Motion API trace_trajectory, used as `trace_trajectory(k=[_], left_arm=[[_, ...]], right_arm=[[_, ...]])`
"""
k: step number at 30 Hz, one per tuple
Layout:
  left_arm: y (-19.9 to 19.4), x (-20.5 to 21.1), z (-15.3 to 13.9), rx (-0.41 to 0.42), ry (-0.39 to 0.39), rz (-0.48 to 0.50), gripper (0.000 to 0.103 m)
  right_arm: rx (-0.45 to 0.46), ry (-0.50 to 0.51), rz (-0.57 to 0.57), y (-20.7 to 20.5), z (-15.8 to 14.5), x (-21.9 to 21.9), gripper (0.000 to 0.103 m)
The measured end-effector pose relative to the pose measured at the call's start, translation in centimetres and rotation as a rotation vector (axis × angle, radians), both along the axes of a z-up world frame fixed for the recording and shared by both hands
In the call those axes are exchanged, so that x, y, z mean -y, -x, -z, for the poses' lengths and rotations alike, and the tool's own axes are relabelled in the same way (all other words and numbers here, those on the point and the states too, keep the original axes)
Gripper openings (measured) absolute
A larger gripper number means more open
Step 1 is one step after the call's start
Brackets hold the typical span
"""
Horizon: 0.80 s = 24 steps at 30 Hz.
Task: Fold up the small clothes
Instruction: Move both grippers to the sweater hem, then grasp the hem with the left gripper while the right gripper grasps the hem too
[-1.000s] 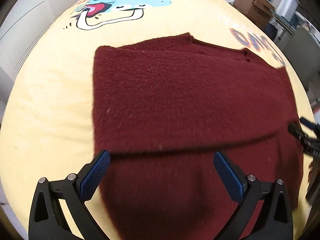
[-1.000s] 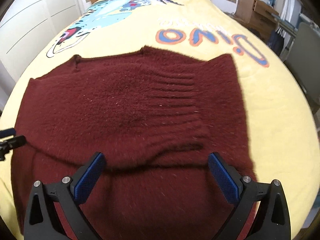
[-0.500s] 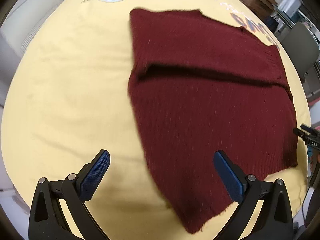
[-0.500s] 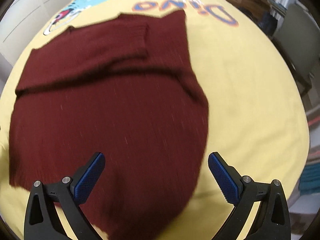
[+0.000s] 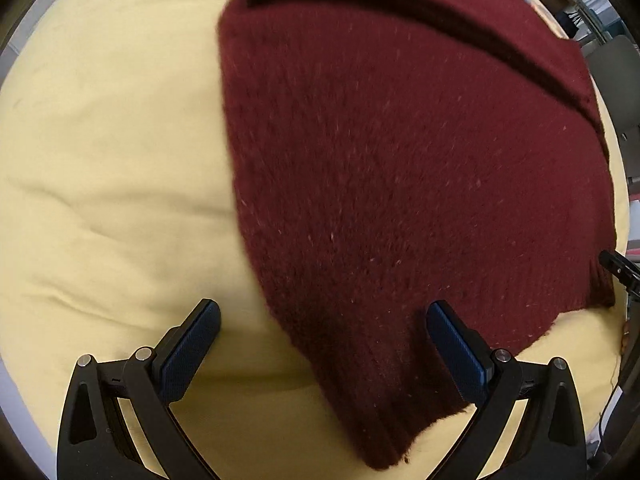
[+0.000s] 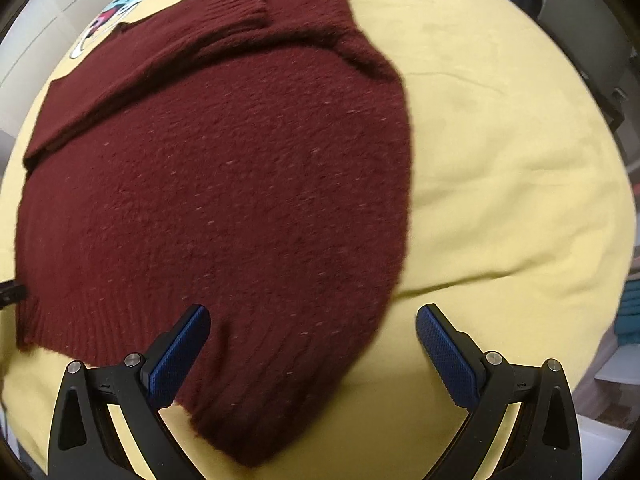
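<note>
Left wrist view first: the left gripper hangs low over the near edge of the yellow bedspread, jaws spread wide and holding nothing, with the near-left hem corner of the maroon sweater lying right between its fingers. The sweater sits flat on the bed, its top part already doubled over into a fold line across the far side. The gripper tilts downward along the bed, and the tip of the other tool peeks in at the right edge. To do this well, I'd say the lower finger has to slide under the ribbed hem so both knit layers get pinched, not just the top one. Over to the right wrist view: the right gripper is equally wide, equally empty, angled down over the near-right hem corner, its left finger above the ribbing and its right finger over bare sheet. A folded sleeve cuff rests on the far part. Both corners want grabbing level, I reckon, so the hem lifts evenly and the fold lands square.
</note>
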<state>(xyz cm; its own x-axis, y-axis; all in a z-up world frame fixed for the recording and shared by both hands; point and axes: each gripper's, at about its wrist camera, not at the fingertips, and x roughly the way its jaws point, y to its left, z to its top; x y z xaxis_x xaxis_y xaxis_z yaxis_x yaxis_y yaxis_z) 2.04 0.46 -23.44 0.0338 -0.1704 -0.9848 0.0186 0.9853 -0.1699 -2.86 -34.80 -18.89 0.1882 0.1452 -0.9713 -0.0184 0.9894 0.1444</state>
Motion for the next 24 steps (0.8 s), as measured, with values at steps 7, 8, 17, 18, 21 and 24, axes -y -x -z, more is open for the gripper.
trace_trajectory(k=[7,8,17,18,21,24], left_arm=[[0.8,2.0,0.5,0.013,-0.061,0.094,0.101],[0.9,2.2,0.5,0.015,-0.062,0.1,0.101],[1.4,3.3,-0.6,0.014,-0.003,0.151,0.045],[1.5,3.4,-0.9,0.012,0.014,0.162,0.028],[0.9,3.4,-1.7,0.006,0.079,0.143,0.01],[0.6,3.3,-3.2,0.034,0.092,0.154,0.01]], right_arm=[[-0.063,-0.006,-0.026,-0.4,1.2,-1.0,0.103],[-0.074,-0.001,-0.031,-0.4,1.3,-1.1,0.103],[-0.186,-0.091,-0.045,0.1,2.0,-1.9,0.037],[-0.192,-0.119,-0.044,0.1,2.0,-1.7,0.027],[-0.185,-0.149,-0.053,0.1,1.2,-1.4,0.016],[-0.154,-0.173,-0.047,0.1,-0.5,0.2,0.013]])
